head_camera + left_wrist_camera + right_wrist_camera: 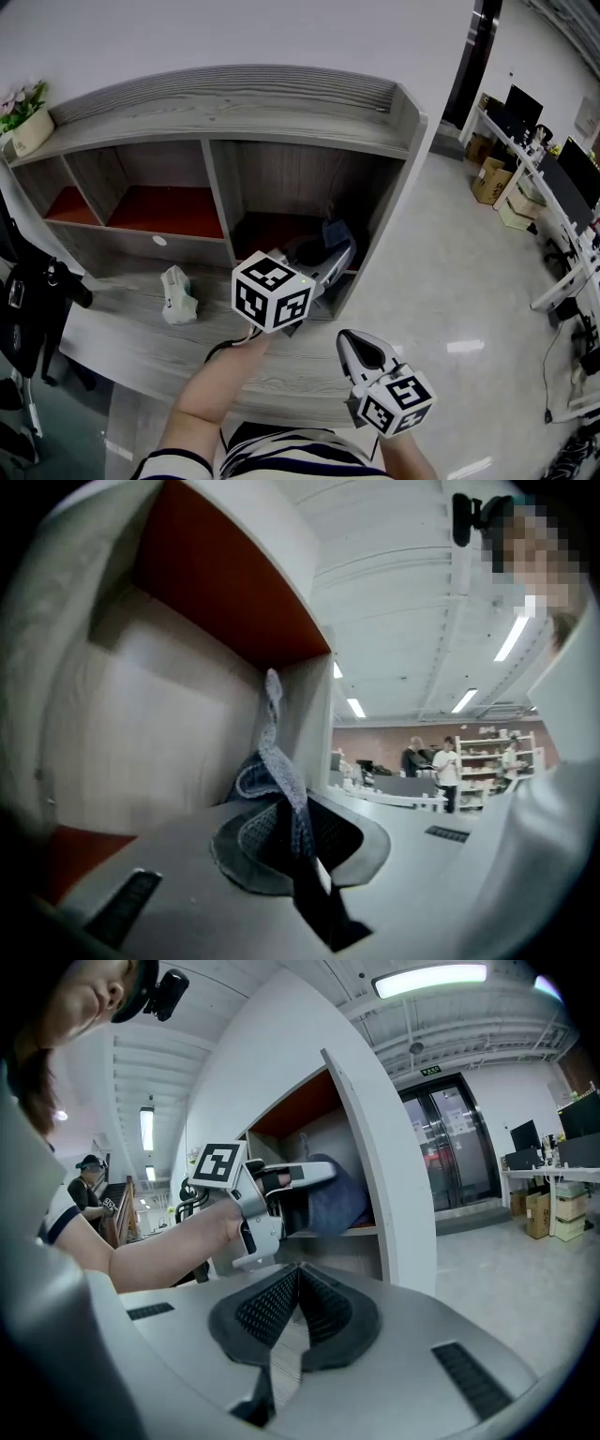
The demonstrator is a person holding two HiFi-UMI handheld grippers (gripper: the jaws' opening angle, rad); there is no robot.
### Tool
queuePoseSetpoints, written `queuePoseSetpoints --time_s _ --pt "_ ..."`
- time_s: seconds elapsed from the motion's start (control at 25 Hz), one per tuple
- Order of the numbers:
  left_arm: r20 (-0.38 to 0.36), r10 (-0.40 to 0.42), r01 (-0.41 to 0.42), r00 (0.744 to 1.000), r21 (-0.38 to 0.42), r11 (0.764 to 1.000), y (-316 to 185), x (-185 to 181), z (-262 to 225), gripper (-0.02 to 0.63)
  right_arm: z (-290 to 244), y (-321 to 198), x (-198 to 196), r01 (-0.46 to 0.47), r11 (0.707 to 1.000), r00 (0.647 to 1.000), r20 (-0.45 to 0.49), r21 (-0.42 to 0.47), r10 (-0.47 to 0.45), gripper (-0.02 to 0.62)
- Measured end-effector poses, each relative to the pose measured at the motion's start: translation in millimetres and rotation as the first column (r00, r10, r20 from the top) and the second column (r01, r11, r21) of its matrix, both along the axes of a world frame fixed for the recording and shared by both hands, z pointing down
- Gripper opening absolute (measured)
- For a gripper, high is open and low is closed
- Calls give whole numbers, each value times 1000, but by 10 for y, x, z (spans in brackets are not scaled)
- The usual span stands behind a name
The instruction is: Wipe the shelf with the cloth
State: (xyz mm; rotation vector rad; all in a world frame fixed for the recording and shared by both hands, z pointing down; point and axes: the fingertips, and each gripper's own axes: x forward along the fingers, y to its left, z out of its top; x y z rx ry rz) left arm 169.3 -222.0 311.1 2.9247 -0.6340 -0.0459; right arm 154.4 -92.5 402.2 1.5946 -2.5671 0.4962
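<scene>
The grey wooden shelf unit has red-floored compartments. My left gripper reaches into the lower right compartment and is shut on a blue knit cloth. In the left gripper view, the cloth rises as a twisted strip from between the jaws of the left gripper against the compartment's back wall. The right gripper view shows the left gripper with the cloth bunched at the compartment's mouth. My right gripper hangs shut and empty in front of the shelf's right end, with its pads pressed together.
A small white object lies on the lower ledge. A flower pot stands on the top left corner. Dark equipment stands at the left. Desks with monitors line the far right, beyond a polished floor.
</scene>
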Motion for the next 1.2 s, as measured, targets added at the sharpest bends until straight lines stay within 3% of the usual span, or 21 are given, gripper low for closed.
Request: queuePoseSetpoints --time_s 0.08,0.2,0.32,0.4,0.52,0.64,0.88,1.0,1.12,1.2 --pt "-80 -145 150 986 65 987 -95 -265 -198 35 6 -20 -35 16 1000 1000 1 1 -16 26" --pt "-182 -269 293 946 118 949 -138 -623 -433 35 17 -60 -122 49 999 999 7 3 -49 26" --pt "-174 -349 381 921 211 900 -123 -848 -599 35 10 -78 -218 85 996 996 11 7 -85 26" --pt "-141 -405 429 903 291 855 -102 -946 -704 35 13 -84 -265 106 994 994 15 7 -106 26" --pt "-95 -498 490 862 413 768 -68 -1050 -848 35 25 -100 -313 131 991 991 23 9 -131 26" --pt "-69 -589 531 805 527 664 -15 -1123 -966 35 35 -108 -350 151 988 988 29 12 -152 26" --pt "-110 -712 592 693 650 477 22 -1280 -1213 35 25 -123 -318 164 986 986 36 13 -165 26" --pt "-86 -780 579 620 722 380 -2 -1338 -1268 35 33 -120 -280 163 987 986 36 10 -164 26" --pt "-61 -850 549 524 787 282 -58 -1393 -1308 35 43 -109 -236 160 987 987 34 5 -160 26" --pt "-48 -881 519 471 823 233 -106 -1408 -1325 35 51 -104 -202 156 988 987 34 4 -156 26"
